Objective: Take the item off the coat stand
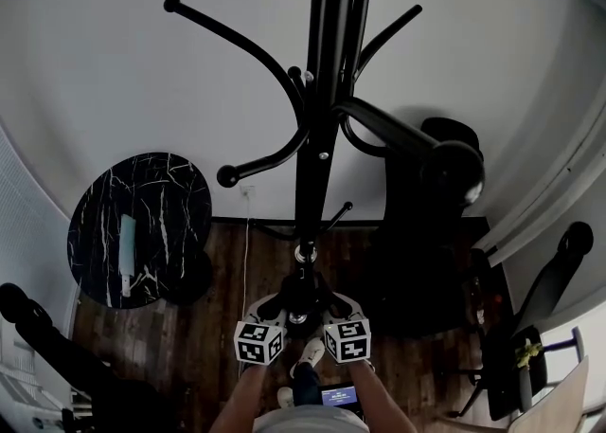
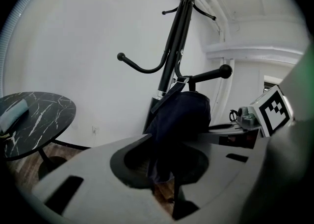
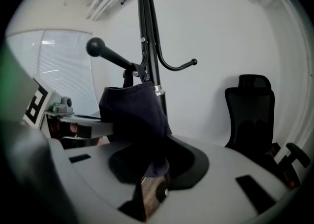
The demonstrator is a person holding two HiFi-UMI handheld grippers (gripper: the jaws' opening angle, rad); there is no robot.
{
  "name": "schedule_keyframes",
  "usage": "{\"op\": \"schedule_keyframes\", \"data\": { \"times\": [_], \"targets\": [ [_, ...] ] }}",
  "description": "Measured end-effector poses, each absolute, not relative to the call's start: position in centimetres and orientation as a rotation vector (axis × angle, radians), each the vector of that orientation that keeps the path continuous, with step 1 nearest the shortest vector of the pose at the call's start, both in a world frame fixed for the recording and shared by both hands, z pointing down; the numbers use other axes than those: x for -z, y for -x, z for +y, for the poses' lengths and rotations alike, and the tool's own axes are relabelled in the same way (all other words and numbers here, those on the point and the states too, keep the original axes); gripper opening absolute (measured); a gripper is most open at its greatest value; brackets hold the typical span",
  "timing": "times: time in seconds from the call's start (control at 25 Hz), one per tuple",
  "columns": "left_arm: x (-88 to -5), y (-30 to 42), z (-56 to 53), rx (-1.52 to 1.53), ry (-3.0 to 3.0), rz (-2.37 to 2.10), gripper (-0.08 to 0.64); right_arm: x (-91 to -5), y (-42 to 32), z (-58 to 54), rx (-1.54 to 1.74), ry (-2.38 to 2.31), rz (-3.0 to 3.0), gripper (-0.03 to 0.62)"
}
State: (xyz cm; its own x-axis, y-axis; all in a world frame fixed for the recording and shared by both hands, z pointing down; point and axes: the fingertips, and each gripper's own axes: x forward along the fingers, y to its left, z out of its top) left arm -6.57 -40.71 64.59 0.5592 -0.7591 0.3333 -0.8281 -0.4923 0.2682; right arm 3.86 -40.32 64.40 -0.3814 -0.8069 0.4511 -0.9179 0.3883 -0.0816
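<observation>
A black coat stand rises in front of me, and in the head view I look steeply down its pole. A dark navy bag hangs by its strap from one knobbed arm close to the pole, and it also shows in the right gripper view. My left gripper and right gripper are held side by side low in front of the stand, well short of the bag. Each gripper's jaws stand slightly apart with nothing between them, and floor shows through the gaps.
A round black marble table carrying a pale flat object stands to the left. A black office chair is right of the stand against the white wall. More chairs stand at the far right on the wood floor.
</observation>
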Motion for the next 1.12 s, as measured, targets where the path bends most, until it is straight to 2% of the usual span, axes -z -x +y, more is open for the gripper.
{"op": "schedule_keyframes", "data": {
  "times": [0.28, 1.12],
  "targets": [
    [-64.5, 6.2, -40.3, -0.234, -2.418, -1.247, 0.037, -64.1, -3.9, -39.9, -0.462, -1.497, -2.317, 0.035],
    [-63.1, 7.1, -36.9, -0.225, -2.437, -1.243, 0.032, -62.8, -2.9, -36.2, -0.462, -1.446, -2.354, 0.032]
  ]
}}
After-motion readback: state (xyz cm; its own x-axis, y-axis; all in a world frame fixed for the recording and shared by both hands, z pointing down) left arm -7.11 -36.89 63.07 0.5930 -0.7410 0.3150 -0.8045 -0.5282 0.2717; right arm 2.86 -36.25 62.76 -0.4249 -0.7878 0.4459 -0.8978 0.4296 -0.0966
